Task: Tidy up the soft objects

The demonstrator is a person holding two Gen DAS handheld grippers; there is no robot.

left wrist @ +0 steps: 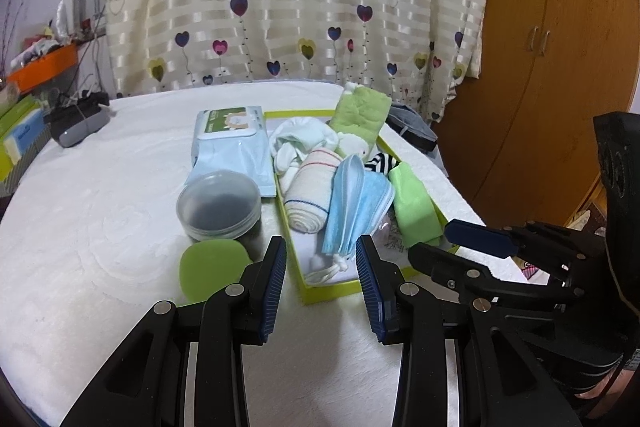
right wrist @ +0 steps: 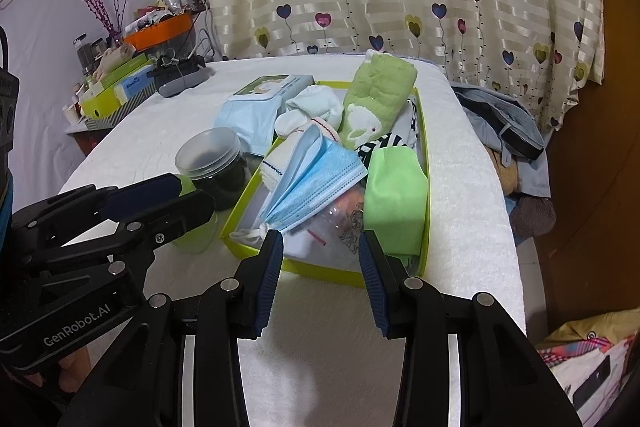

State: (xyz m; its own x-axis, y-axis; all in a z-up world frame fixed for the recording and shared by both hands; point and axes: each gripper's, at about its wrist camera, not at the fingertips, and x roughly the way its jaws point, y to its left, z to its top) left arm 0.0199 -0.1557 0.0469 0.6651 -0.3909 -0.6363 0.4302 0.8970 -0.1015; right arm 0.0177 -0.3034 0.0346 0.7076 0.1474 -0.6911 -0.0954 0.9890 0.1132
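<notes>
only the right wrist view shows the heap of clothes (right wrist: 508, 131) off the bed's far side; only the left shows the green sponge (left wrist: 210, 267) whole. left gripper (left wrist: 321, 283) and right gripper (right wrist: 321, 277) hover empty, jaws parted, before the lime box (right wrist: 320, 269) of masks (right wrist: 316, 179), socks and towels on the white cover (left wrist: 100, 227).

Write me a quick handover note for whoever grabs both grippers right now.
Left gripper: open, empty, near the box's front edge.
Right gripper: open, empty, same spot.
Green box on the white table holds blue masks, rolled towel, white socks, green plush towel, folded green cloth.
Outside: wipes pack, lidded jar, green pad.
Left: judge whether the pad belongs inside.
</notes>
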